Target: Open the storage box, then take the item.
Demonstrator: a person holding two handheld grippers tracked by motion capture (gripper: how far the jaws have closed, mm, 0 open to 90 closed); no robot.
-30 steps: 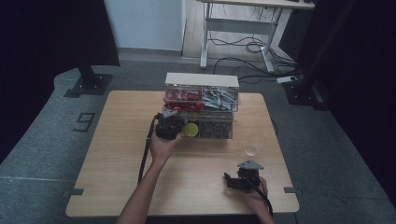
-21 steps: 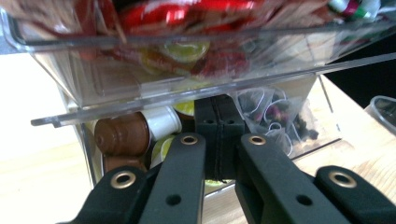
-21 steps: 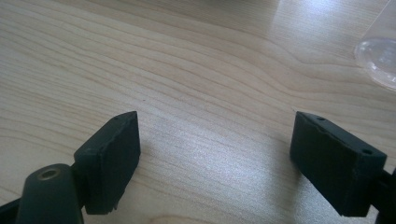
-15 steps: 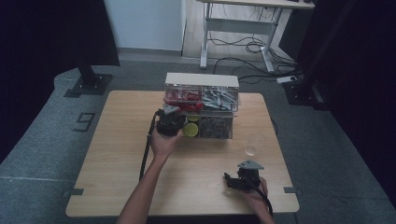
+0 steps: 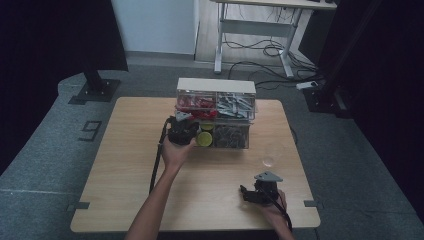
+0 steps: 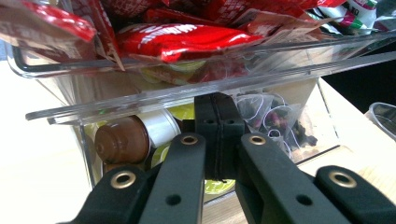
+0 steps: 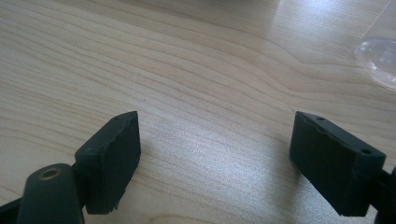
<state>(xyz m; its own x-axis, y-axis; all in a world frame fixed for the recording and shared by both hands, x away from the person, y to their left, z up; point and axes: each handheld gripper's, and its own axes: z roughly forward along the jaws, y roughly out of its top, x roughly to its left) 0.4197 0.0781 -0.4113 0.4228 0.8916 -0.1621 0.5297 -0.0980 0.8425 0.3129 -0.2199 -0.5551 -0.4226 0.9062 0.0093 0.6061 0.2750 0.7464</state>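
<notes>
Directly ahead of closed left claw [image 6: 218, 140]: clear drawer [image 6: 140, 100].

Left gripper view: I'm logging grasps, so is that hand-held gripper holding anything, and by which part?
Nothing visibly held: the left hand-held gripper has its jaws pressed together, empty, at the lower drawer of the clear organizer.

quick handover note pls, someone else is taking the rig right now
Left gripper: jaws shut, nothing between them, tips at the lower left drawer of the clear organizer, by the brown capsule and yellow-green capsules.
Right gripper: jaws open, empty, low over the table near the clear cup.
Done: no capsule taken out.
Left: likely open that drawer and take a capsule.
</notes>
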